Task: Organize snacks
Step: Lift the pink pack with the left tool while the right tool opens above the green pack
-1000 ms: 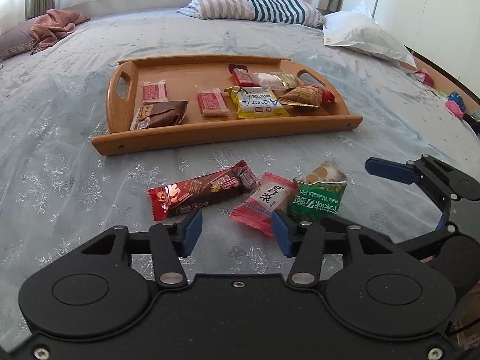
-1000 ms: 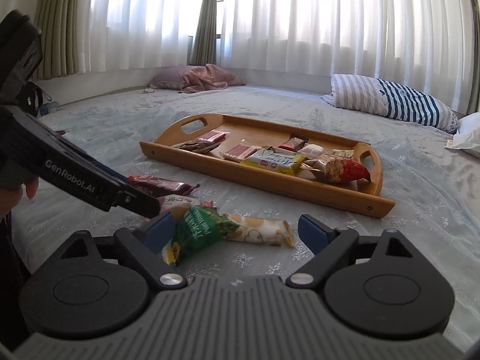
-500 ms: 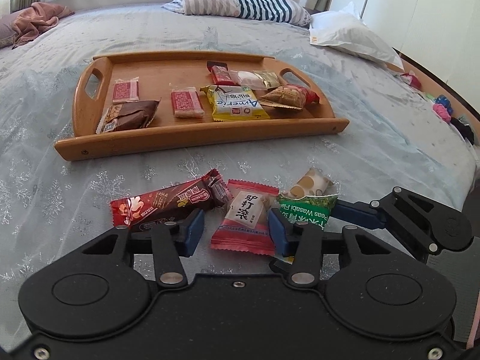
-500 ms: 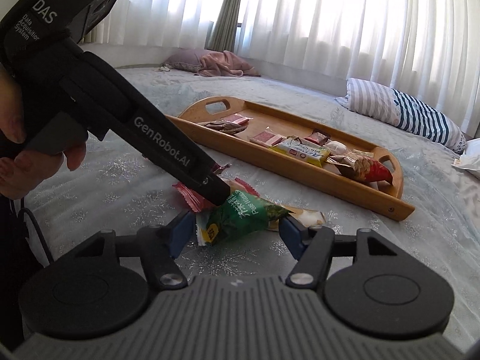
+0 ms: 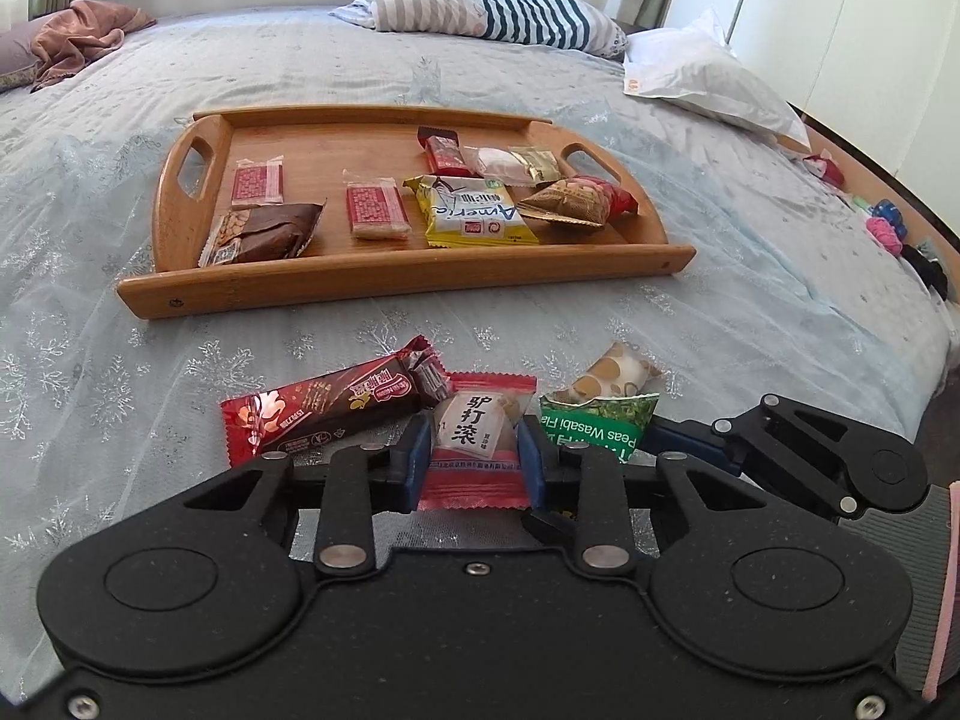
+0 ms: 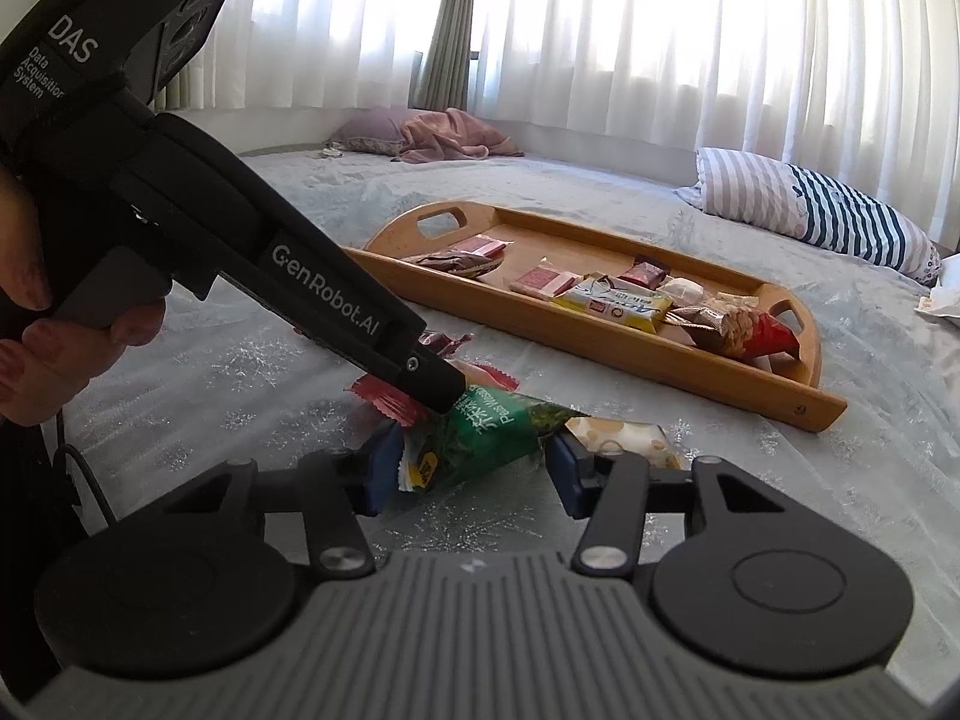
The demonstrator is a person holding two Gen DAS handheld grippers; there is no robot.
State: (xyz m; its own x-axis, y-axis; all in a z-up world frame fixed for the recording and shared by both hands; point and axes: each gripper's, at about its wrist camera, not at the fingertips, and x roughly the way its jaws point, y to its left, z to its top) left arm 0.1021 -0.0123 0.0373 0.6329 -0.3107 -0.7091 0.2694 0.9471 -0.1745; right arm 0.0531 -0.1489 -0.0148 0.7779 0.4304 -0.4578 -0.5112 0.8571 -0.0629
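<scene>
On the bedspread in front of the wooden tray (image 5: 408,285) lie several loose snacks. My left gripper (image 5: 472,462) is closing, and its blue pads press the sides of a pink-and-white candy packet (image 5: 477,426). A red-brown bar (image 5: 324,411) lies just left of it. The jaws of my right gripper (image 6: 474,471) are closing too, with the pads touching both ends of a green wasabi pea packet (image 6: 486,438). A beige spotted packet (image 6: 624,438) lies behind it. The left gripper's tip (image 6: 444,387) rests beside the green packet. The tray (image 6: 600,354) holds several wrapped snacks.
A striped pillow (image 5: 492,9) and a white bag (image 5: 708,78) lie at the far end of the bed, a pink blanket (image 5: 84,39) at far left. Small items sit along the bed's right edge (image 5: 882,228). A hand (image 6: 36,348) grips the left tool.
Both pairs of jaws have narrowed: the left ones came in around the pink-and-white packet, the right ones around the green packet. The left gripper moved up close beside the right one.
</scene>
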